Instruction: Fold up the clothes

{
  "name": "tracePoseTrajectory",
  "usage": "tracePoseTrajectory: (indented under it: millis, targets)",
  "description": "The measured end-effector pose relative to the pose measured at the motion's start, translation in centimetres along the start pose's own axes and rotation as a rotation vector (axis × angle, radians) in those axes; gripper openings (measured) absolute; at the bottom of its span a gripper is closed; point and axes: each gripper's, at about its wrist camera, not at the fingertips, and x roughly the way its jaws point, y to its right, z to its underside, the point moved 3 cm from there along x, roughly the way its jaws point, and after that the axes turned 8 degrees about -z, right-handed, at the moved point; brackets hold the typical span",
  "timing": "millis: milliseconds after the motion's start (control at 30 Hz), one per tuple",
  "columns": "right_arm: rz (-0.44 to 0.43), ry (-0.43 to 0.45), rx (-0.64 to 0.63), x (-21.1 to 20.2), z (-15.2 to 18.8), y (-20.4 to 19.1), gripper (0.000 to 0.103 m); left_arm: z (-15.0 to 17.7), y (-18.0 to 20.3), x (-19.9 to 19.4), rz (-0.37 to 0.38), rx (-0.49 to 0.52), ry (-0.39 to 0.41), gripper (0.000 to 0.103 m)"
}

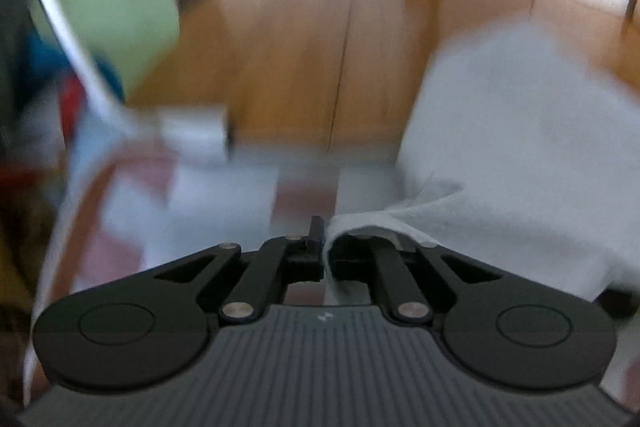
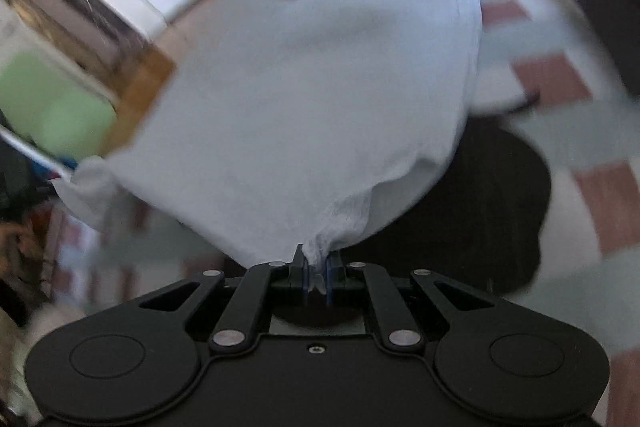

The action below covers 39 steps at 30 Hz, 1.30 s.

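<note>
Right wrist: right gripper (image 2: pixel 316 273) clamped on bunched white garment (image 2: pixel 312 99). Left wrist: left gripper (image 1: pixel 322 251) pinching garment edge above checkered floor (image 1: pixel 224 195).

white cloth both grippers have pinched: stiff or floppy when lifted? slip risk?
Likely floppy: the white cloth bunches into wrinkles at the right hand-held gripper and droops past the left hand-held gripper. Probably light, since it billows. Slipping seems unlikely; the weave looks textured, though blur limits certainty.
</note>
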Motion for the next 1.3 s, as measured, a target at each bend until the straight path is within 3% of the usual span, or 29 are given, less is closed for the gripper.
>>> tracePoseTrajectory:
  millis: [100,167,233,300,333,367,400,533,600,667,767,867,967,1033,1167,1233,1300]
  targets:
    - [-0.019,-0.027,0.03,0.8,0.9,0.6,0.009,3.7,0.5,2.8,-0.041,0.057,-0.075,0.004]
    - [-0.088,-0.013,0.113,-0.1,0.3,0.8,0.009,4.2,-0.5,2.8,-0.023,-0.013,-0.069,0.004]
    - [-0.21,0.045,0.189,-1.4,-0.9,1.1,0.009,4.1,-1.8,2.4,0.008,-0.105,-0.054,0.004]
    - [-0.185,0.058,0.126,-2.4,-1.5,0.5,0.009,4.1,-1.8,2.0,0.019,-0.099,-0.067,0.011]
    - [-0.136,0.042,0.08,-2.5,-1.4,0.4,0.009,4.3,-1.6,1.9,0.008,-0.057,-0.086,0.021]
    - [-0.112,0.012,0.092,-2.2,-0.9,0.8,0.009,4.6,-1.4,1.6,-0.01,-0.017,-0.096,0.031]
    - [-0.096,-0.019,0.119,-1.8,-0.2,1.4,0.009,4.9,-1.3,1.2,-0.027,0.015,-0.098,0.033]
    - [-0.055,-0.076,0.15,-1.0,1.7,2.1,0.01,5.0,-1.0,-1.2,-0.037,0.063,-0.107,0.033]
    - [-0.039,-0.09,0.149,-0.9,2.5,2.2,0.01,4.9,-0.9,-2.9,-0.085,0.097,-0.083,0.036]
    - [-0.023,-0.104,0.149,-0.7,3.2,2.3,0.01,4.9,-1.0,-4.6,-0.116,0.11,-0.056,0.045]
    - [0.077,-0.164,0.119,-0.7,3.2,2.1,0.018,4.8,-1.2,-7.3,-0.138,0.105,-0.016,0.046]
    - [0.219,-0.251,0.052,-0.4,3.8,1.5,0.027,3.9,-0.8,-9.8,-0.093,0.053,0.033,0.046]
    - [0.226,-0.245,0.1,-1.3,4.1,1.7,0.028,2.6,1.6,-11.9,-0.004,0.034,0.08,0.05]
    - [0.189,-0.185,0.125,-2.4,3.3,1.6,0.028,1.5,4.4,-12.6,0.062,0.053,0.108,0.052]
    - [0.147,-0.026,0.02,-4.2,-1.2,-1.3,0.029,-1.2,11.8,-12.2,0.177,0.106,0.137,0.055]
    - [0.126,0.033,-0.066,-4.8,-4.0,-3.9,0.043,-2.9,14.4,-12.8,0.203,0.13,0.18,0.055]
    - [0.151,0.061,-0.18,-4.3,-6.2,-6.8,0.057,-4.6,15.8,-14.3,0.217,0.115,0.29,0.063]
